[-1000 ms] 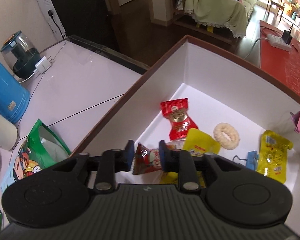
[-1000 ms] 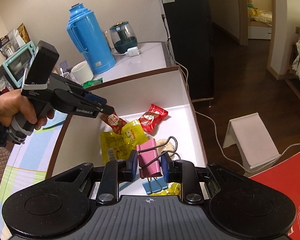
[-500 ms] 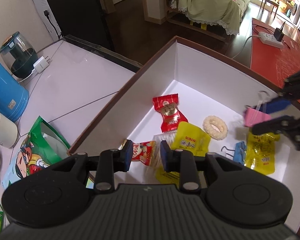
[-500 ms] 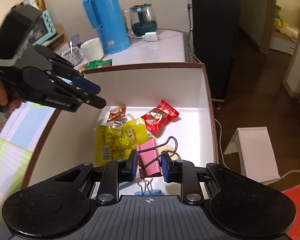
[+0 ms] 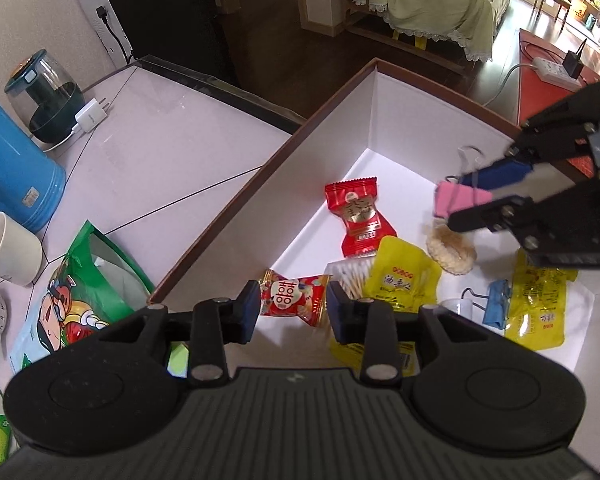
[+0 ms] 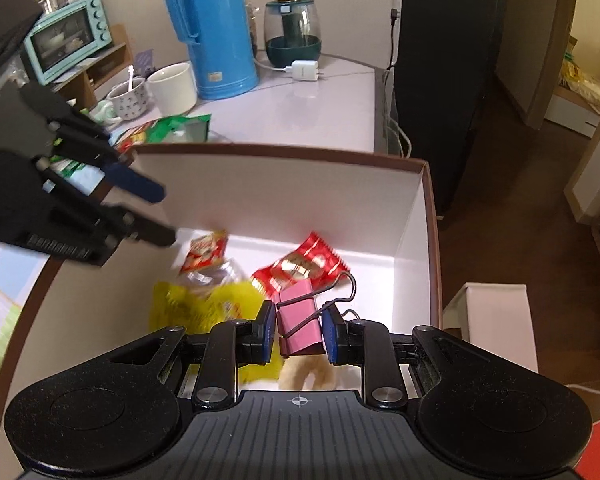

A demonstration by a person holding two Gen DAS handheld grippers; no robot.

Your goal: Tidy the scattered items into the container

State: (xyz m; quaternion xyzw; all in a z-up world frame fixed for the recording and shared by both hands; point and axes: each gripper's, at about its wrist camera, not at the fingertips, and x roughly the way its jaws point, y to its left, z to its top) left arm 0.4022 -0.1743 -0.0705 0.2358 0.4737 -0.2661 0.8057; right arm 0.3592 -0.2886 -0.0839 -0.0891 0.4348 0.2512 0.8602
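- Two grippers work over the white box [image 5: 412, 120], which sits on the worktop [image 5: 148, 152].
- Nearest in the left wrist view, the left gripper [image 5: 293, 312] has its jaws wide, with a small red sweet [image 5: 292, 300] between them. Whether either pad touches the wrapper cannot be told; in the right wrist view it shows blurred below the jaws, which reads as falling or just let go.
- That sweet is light and its film wrapper slippery and crinkly; the twisted ends are the surest place to pinch.
- The right gripper [image 6: 299, 330] has its jaws narrow and closed on a pink clip [image 6: 300, 320], held by its flat sides above the box floor, wire handles pointing away.
- The clip is stiff sprung steel, small, and will not crush; gripping the flat body is safer than the loose wire loops.
- On the box floor lie yellow sachets [image 5: 400, 280], a blue clip [image 5: 498, 306], a bundle of picks [image 5: 348, 276], a puffed ring snack [image 5: 452, 248] and a red packet [image 5: 356, 216]. All look light; the ring looks brittle.
- Outside the box, a green bag [image 5: 80, 292] lies on the worktop against the box wall. It looks soft and crumpled, best taken by its top edge.
- Beyond stand a mug [image 5: 8, 248] and a blue flask [image 5: 8, 160].
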